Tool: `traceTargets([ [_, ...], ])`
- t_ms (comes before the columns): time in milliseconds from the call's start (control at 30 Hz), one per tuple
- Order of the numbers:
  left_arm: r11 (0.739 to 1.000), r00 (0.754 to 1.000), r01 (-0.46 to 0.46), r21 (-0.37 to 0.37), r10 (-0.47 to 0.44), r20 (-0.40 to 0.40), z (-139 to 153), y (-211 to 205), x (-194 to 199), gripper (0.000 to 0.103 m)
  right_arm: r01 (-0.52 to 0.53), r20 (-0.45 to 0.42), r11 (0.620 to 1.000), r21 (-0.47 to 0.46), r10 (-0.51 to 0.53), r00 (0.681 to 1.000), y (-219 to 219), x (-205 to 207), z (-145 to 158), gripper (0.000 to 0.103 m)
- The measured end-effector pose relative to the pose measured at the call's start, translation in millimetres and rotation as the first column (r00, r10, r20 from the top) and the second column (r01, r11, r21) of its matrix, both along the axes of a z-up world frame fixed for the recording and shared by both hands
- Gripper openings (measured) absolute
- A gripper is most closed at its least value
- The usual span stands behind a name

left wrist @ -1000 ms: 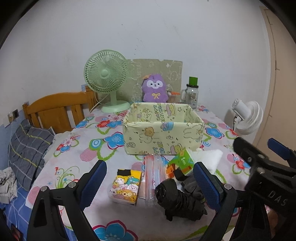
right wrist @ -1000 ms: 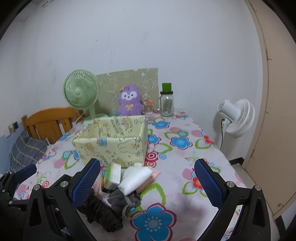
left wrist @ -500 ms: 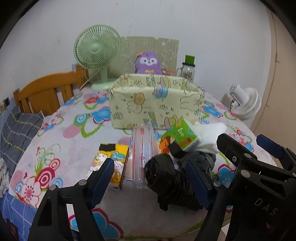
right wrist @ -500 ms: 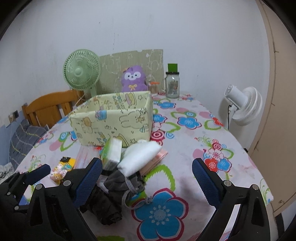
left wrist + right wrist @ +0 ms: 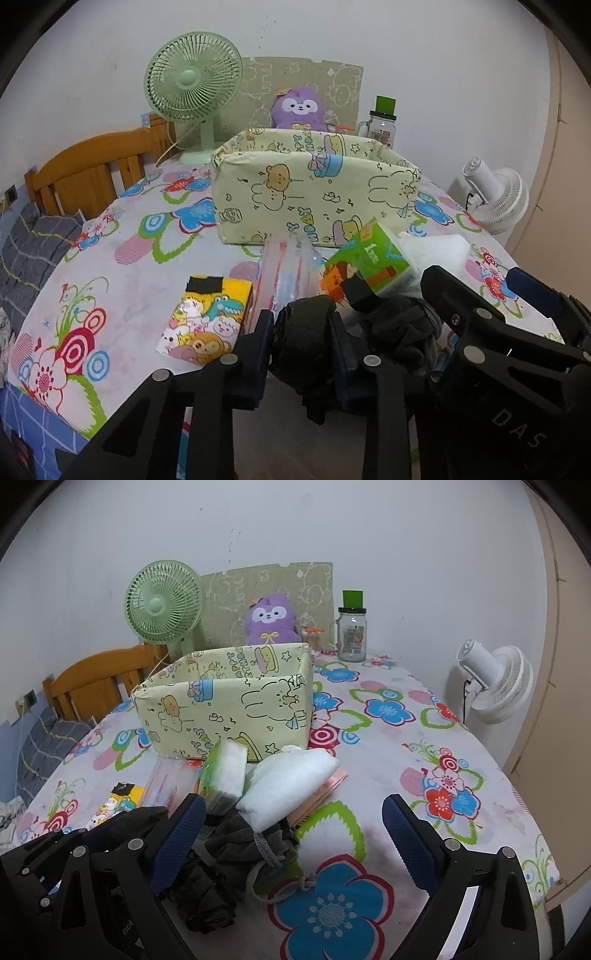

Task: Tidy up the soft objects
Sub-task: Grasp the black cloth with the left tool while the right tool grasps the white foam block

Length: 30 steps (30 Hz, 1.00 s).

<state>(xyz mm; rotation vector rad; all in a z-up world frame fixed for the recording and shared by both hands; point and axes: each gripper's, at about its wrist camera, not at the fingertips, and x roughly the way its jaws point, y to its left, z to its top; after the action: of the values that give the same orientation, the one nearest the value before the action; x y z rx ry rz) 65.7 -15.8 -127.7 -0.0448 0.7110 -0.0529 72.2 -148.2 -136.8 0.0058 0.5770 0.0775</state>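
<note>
Left gripper (image 5: 301,343) closing, blue pads pressing the crumpled black bag (image 5: 303,339) between them; yellow box (image 5: 314,199) stands beyond. Right gripper (image 5: 293,843) spread wide, released, grey pouch (image 5: 255,843) lying between its fingers.

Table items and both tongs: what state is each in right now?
Left tongs: closing on the black bundle.
Right tongs: open, nothing gripped.
Yellow box: open-topped, upright.
Green tissue pack: tilted on the pile.
Jar: lidded, upright.
</note>
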Motion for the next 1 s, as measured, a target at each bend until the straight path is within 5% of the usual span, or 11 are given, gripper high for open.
traceTargets([
  [433,0.998,0.997,-0.007,0.055,0.003,0.071,15.7,0.5,27.5,0.026,0.045,-0.022,0.997,0.058,-0.044,0.999,-8.0,31.6,6.5,0.08],
  [800,0.998,0.999,0.007,0.059,-0.01,0.048,8.1,-2.7,46.6,0.026,0.068,-0.146,0.992,0.102,-0.053,0.988,-16.9,61.8,-20.7,0.045],
  [1000,0.998,0.999,0.01,0.057,-0.013,0.049,13.8,-5.3,46.9,0.026,0.057,-0.12,0.993,0.099,-0.045,0.992,-15.6,60.1,-7.8,0.03],
])
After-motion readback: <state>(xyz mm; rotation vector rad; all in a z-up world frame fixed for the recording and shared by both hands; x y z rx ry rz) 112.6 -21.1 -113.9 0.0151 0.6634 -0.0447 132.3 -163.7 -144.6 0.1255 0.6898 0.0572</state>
